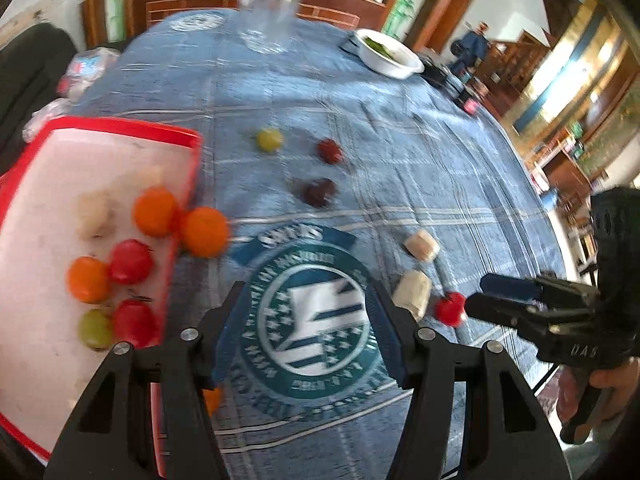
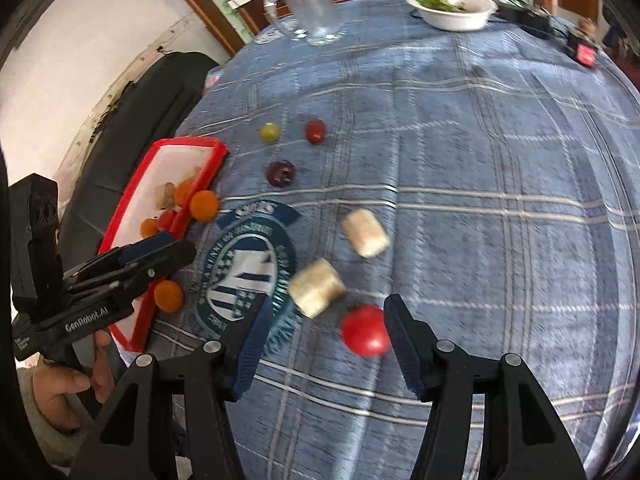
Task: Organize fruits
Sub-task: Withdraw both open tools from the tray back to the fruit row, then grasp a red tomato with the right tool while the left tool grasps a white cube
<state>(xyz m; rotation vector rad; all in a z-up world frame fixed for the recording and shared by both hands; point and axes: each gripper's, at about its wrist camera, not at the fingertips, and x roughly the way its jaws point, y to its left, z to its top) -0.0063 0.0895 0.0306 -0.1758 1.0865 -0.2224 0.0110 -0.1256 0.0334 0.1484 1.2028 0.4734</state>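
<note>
While both claws hang over the blue checked cloth on the desk point(image 2: 500, 152), I've got the right claw point(image 2: 326, 340) spread wide and empty, with a red fruit point(image 2: 366, 330) just inside its right-hand finger. Looks like the pick is on: I judge this one is next for the tray. The left claw point(image 1: 304, 328) is wide open too, holding nothing, hovering over the round crest printed on the cloth.

Just beyond the red fruit lie two pale beige chunks point(image 2: 316, 288), a near one and a farther one point(image 2: 366, 232). Left of the scene sits the red-rimmed tray point(image 1: 120, 124), already carrying orange, red, green and pale pieces, with one orange fruit point(image 1: 204, 231) touching its outer rim and another orange point(image 2: 168, 295) near its close end.

Farther out, a dark purple fruit point(image 2: 281, 173), a yellow-green one point(image 2: 269, 132) and a dark red one point(image 2: 315, 131) wait loose. At the far edge: a glass mug point(image 2: 308, 8) and a white bowl point(image 2: 452, 8).

Next move, I reckon: centre on the red fruit, lower, close gently; it may roll.
</note>
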